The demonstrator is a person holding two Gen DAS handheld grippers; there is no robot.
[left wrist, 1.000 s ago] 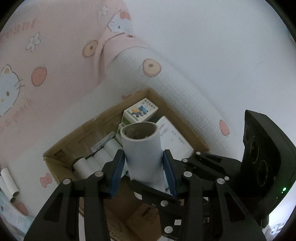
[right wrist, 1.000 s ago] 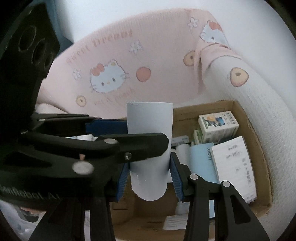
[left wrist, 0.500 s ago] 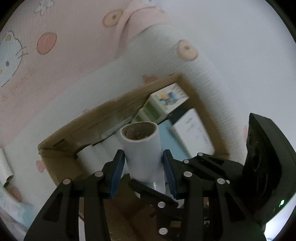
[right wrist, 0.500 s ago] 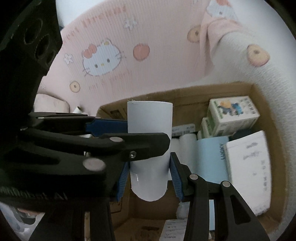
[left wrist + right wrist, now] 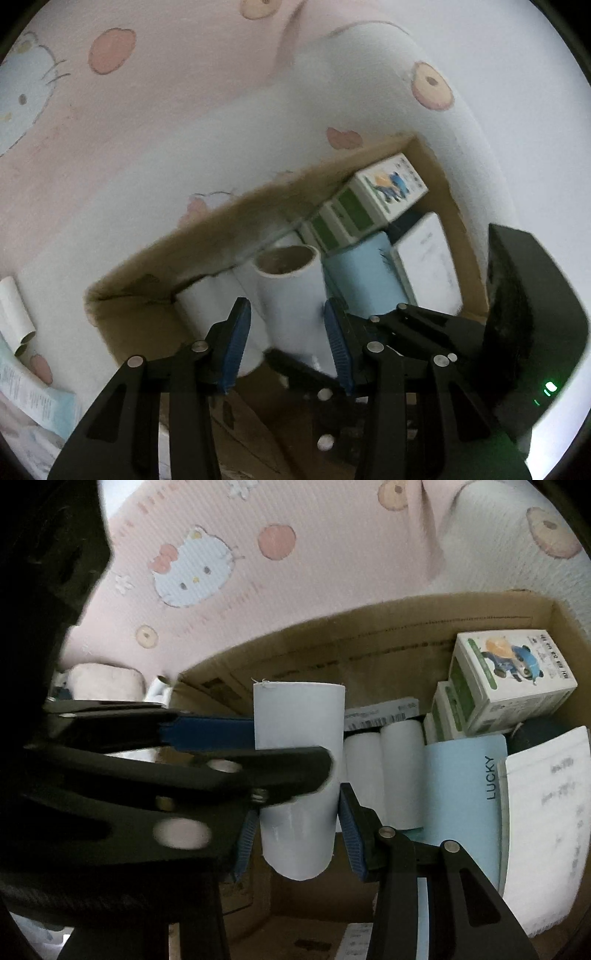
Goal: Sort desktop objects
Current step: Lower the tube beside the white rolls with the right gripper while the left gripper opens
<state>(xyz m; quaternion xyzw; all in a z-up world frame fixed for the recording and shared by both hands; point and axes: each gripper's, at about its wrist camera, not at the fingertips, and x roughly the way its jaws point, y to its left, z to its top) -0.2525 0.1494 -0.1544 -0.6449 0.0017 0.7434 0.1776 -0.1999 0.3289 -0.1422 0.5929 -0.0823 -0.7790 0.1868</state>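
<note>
Between both pairs of blue pads: a white paper roll (image 5: 291,295) with a brown cardboard core, held over the open cardboard box (image 5: 207,229).
Left hand-held gripper (image 5: 287,341): pads close against the roll's two sides; whether both press on it cannot be told.
Right hand-held gripper (image 5: 298,834): closed on the same roll (image 5: 299,760), gripping its lower end, with the left tool's fingers crossing in front of it.
Beyond the roll, in the box (image 5: 369,642): two more white rolls (image 5: 384,771) lying side by side.
Right of those rolls: a light blue booklet (image 5: 461,797), its spine reading "LUCKY".
Further right: a white pad (image 5: 546,812), its writing blurred.
Ahead of the booklet: small white-and-green cartons (image 5: 506,679) printed with cartoon figures; their small text is unreadable.
Behind the roll: a barcode label (image 5: 376,712), too small to read.
Under the box: a pink and white blanket (image 5: 221,546) with a cat-face print.
Left of the box: a bare white tube (image 5: 14,314) on the blanket (image 5: 147,110).
</note>
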